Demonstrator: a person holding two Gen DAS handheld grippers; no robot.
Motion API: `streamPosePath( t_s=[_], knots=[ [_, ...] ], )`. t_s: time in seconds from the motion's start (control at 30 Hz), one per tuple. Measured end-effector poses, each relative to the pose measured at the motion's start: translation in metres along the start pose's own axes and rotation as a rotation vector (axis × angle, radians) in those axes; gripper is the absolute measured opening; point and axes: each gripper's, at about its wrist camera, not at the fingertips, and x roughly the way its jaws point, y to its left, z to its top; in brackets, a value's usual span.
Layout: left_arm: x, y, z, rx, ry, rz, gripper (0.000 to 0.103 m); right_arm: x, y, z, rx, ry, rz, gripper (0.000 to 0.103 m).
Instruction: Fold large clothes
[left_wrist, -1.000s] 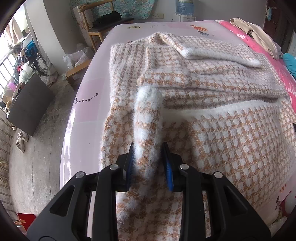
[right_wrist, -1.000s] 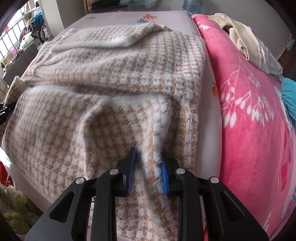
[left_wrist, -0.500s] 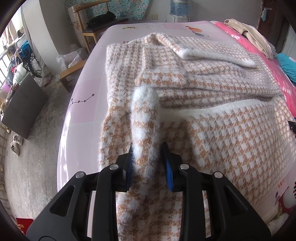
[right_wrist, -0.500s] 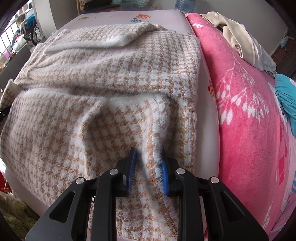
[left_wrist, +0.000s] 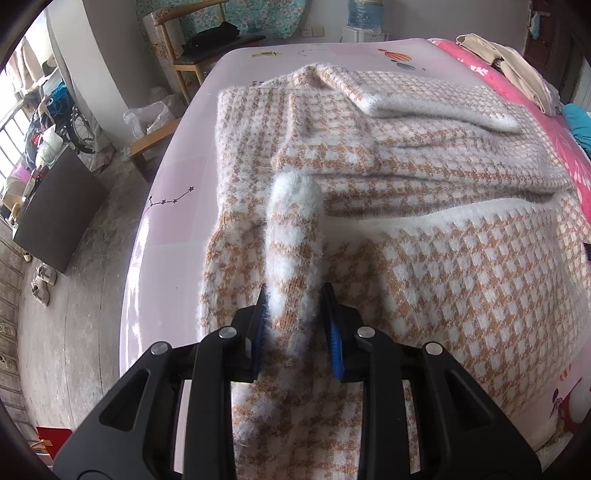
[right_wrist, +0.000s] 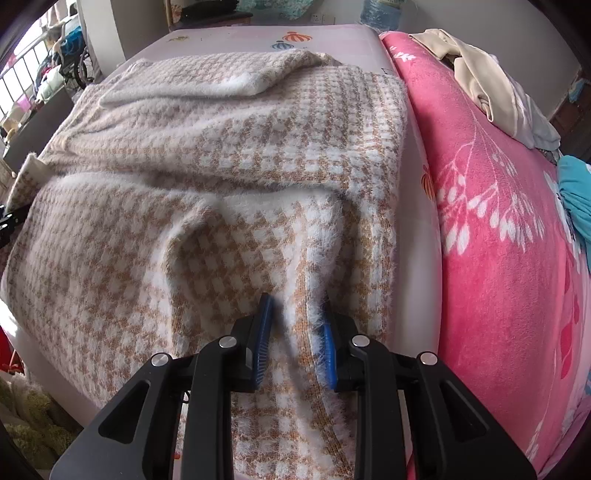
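Note:
A large fuzzy sweater (left_wrist: 424, 177) with a tan and white check lies spread on a pale pink bed sheet (left_wrist: 177, 192). Its near part is folded up over the far part. My left gripper (left_wrist: 297, 325) is shut on a raised fold of the sweater at its left edge. The sweater also fills the right wrist view (right_wrist: 207, 192). My right gripper (right_wrist: 295, 339) is shut on a fold of the sweater near its right edge. A folded sleeve (left_wrist: 436, 103) lies across the far part.
A pink flowered blanket (right_wrist: 498, 229) lies to the right of the sweater, with beige clothes (right_wrist: 480, 74) and a teal item (right_wrist: 576, 199) on it. Left of the bed are the concrete floor (left_wrist: 74, 295), a wooden chair (left_wrist: 199, 48) and a dark cabinet (left_wrist: 59, 218).
Both grippers have carried the near part of the sweater a little farther over the bed, still shut on it. The folded edge now lies closer to the sleeve.

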Motion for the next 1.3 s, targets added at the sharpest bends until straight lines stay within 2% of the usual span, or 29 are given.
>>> streamPosePath(
  t_s=[0.3, 0.43, 0.63, 0.83, 0.97, 1.13, 1.3],
  knots=[
    [0.001, -0.006, 0.001, -0.003, -0.006, 0.045, 0.026, 0.001, -0.007, 0.000, 0.006, -0.015, 0.036, 0.024],
    [-0.004, -0.011, 0.001, 0.035, -0.031, 0.057, 0.011, -0.004, -0.006, -0.004, 0.023, -0.036, 0.034, 0.009],
    [-0.037, -0.001, 0.000, 0.032, -0.132, 0.007, 0.008, -0.033, -0.004, -0.009, 0.046, -0.099, 0.019, 0.008],
    [-0.075, 0.009, -0.011, 0.014, -0.275, -0.075, 0.008, -0.068, 0.001, -0.024, 0.092, -0.179, -0.024, 0.008],
    [-0.104, 0.014, -0.015, 0.026, -0.369, -0.105, 0.008, -0.096, 0.007, -0.030, 0.120, -0.238, -0.055, 0.008],
    [-0.124, 0.022, 0.007, 0.046, -0.432, -0.134, 0.008, -0.127, 0.003, -0.014, 0.125, -0.329, -0.075, 0.008],
    [-0.118, 0.030, 0.059, 0.043, -0.461, -0.155, 0.008, -0.129, -0.010, 0.030, 0.072, -0.388, -0.086, 0.008]
  ],
)
